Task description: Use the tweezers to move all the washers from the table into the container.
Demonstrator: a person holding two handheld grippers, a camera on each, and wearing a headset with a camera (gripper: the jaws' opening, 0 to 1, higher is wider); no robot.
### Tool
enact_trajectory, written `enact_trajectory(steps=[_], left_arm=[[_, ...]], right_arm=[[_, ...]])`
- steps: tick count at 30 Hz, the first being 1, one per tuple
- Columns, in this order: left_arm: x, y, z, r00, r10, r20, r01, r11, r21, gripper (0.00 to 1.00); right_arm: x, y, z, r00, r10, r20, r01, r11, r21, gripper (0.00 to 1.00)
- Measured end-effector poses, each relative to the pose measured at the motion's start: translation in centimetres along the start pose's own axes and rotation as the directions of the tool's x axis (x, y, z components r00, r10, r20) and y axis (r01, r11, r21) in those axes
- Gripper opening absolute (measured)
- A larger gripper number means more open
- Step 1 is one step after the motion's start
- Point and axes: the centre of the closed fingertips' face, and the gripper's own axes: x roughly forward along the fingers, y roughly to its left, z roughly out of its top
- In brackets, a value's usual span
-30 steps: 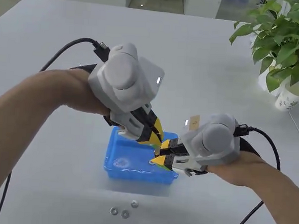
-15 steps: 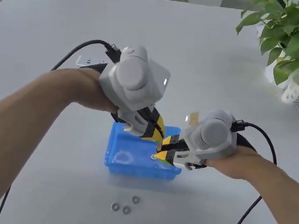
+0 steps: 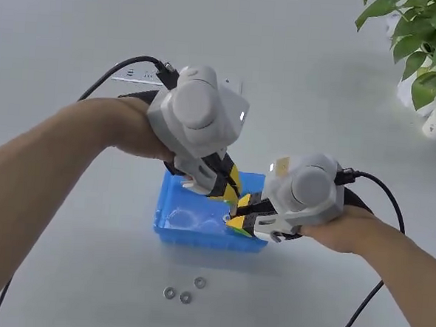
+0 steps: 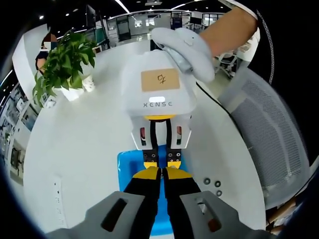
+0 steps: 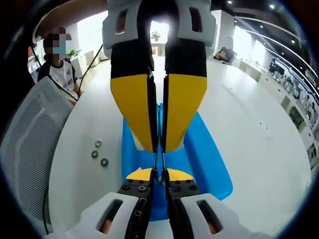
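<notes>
At the left we see the blue container (image 3: 198, 241) on the grey table (image 3: 63, 273). Just in front of its near wall, three washers (image 3: 185, 298) lie close together on the table, not yet moved. Above the container, the left claw (image 4: 160, 173) points down and to the right. Its yellow tips are squeezed almost together, with a thin dark strip between them. We take that strip to be the tweezers (image 5: 161, 149). The right claw (image 5: 159, 174) comes in from the other side and meets the left one tip to tip. It too is pinched together on the same thin strip. The tweezers hang over the inside of the container. We cannot tell if a washer sits in their tips, because they are too small and mostly hidden. We think this is the drop step, with the tweezers over the box to let a washer fall in. Next, the tweezers need to go over the near wall and down to the three washers. Then they must pinch one flat ring by its edge. A leafy plant (image 3: 426, 35) stands far to the right.
</notes>
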Motion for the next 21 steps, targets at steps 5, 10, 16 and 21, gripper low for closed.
enact_trajectory(steps=[5,10,16,21], left_arm=[[0.4,0.06,-0.29,1.0,-0.005,-0.003,0.005,1.0,-0.005,0.06],[0.35,0.28,-0.25,1.0,0.001,0.004,0.0,1.0,-0.011,0.07],[0.3,0.2,-0.18,1.0,0.002,0.001,-0.002,1.0,-0.009,0.07],[0.07,0.07,0.13,1.0,0.002,0.002,-0.002,1.0,-0.006,0.07]], right_arm=[[0.38,-0.02,-0.46,0.9999,0.012,-0.009,-0.012,1.0,0.002,0.1],[0.31,-0.08,-0.4,0.9999,0.017,-0.002,-0.017,1.0,0.011,0.11],[0.25,-0.02,-0.39,0.9998,0.017,-0.009,-0.017,1.0,0.002,0.11],[-0.01,0.01,-0.16,0.9999,0.01,-0.006,-0.01,1.0,-0.006,0.11]])
